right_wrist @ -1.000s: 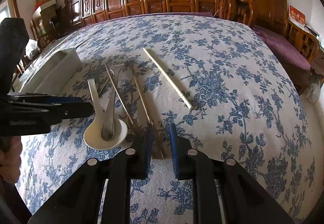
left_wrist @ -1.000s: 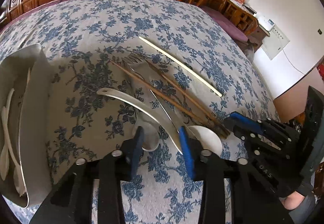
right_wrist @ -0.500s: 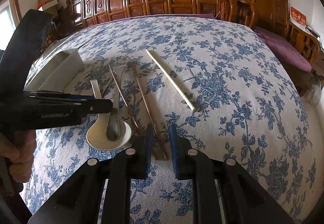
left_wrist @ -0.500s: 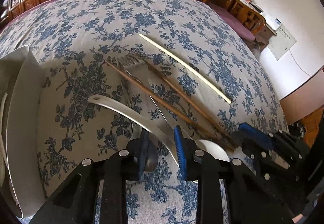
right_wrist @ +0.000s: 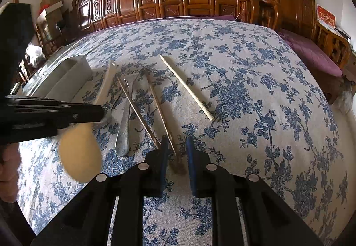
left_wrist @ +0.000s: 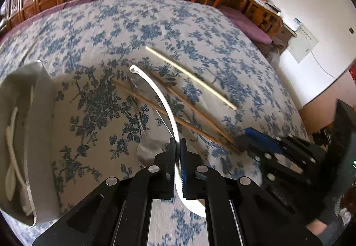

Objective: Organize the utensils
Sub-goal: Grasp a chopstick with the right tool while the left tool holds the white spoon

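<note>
Left claw [left_wrist: 177, 146] clenched on the white ceramic soup spoon [left_wrist: 155, 88], lifted clear of the blue floral bed cover [right_wrist: 244, 90]; right claw [right_wrist: 176, 146] part-open around the near ends of two brown wooden chopsticks [right_wrist: 138, 110], contact unclear; steel spoon [right_wrist: 123, 134] flat beside them; pale chopstick [right_wrist: 187, 88] apart; grey tray [left_wrist: 37, 134] at the bed's left edge holds white spoons.

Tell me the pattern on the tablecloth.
Blue flowers on a pale ground; the tablecloth shows best in the right wrist view.

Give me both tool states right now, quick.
Left tool: closed on the white spoon.
Right tool: open, holding nothing, straddling the brown chopsticks' near ends.
</note>
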Tool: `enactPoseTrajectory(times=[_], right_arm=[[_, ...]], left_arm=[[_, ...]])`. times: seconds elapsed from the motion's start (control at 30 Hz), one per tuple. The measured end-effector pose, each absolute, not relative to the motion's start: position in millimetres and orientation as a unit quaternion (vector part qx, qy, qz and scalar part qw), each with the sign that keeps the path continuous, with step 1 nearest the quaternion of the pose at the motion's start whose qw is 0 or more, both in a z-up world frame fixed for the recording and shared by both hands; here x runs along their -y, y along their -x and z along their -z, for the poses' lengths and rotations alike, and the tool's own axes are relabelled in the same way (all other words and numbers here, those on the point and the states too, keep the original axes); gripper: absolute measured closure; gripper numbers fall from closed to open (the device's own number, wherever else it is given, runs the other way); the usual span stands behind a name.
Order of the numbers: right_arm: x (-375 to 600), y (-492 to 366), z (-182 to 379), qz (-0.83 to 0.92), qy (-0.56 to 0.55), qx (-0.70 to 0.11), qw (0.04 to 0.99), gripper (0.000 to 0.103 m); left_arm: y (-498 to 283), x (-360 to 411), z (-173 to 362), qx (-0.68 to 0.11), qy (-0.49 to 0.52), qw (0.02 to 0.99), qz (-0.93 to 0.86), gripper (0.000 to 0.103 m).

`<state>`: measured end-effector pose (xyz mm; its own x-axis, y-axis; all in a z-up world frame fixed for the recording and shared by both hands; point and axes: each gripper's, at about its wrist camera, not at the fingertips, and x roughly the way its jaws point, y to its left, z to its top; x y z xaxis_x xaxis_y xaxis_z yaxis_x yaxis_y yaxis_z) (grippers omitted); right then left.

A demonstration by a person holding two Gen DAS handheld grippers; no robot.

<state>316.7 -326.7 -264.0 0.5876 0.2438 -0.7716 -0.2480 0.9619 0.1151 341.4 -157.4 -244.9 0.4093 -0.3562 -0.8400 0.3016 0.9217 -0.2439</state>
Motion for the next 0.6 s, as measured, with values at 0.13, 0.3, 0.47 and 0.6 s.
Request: enactPoseTrajectory(times=[0.13, 0.3, 0.47, 0.6], right_arm=[[323.6, -316.2, 263.5, -0.143, 0.003, -0.432, 0.890, 0.084], [323.4, -317.0, 263.8, -0.144, 0.004, -0.432, 0.890, 0.084], [327.1, -327.2, 258.0, -0.128, 0.008, -0.433, 0.892, 0.084], [330.9, -347.5, 253.0, -0.122, 0.011, -0.440, 0.890, 0.084]], left_arm=[[-325.9, 147.8, 227.2, -0.492, 0.023, 0.847, 0.201, 0.100], [-310.6, 134.7, 212.7, -0.481, 0.020, 0.852, 0.206, 0.100], [-303.6, 121.6, 204.7, -0.474, 0.013, 0.857, 0.203, 0.100], [-300.9, 114.1, 198.3, -0.469, 0.014, 0.859, 0.204, 0.100]])
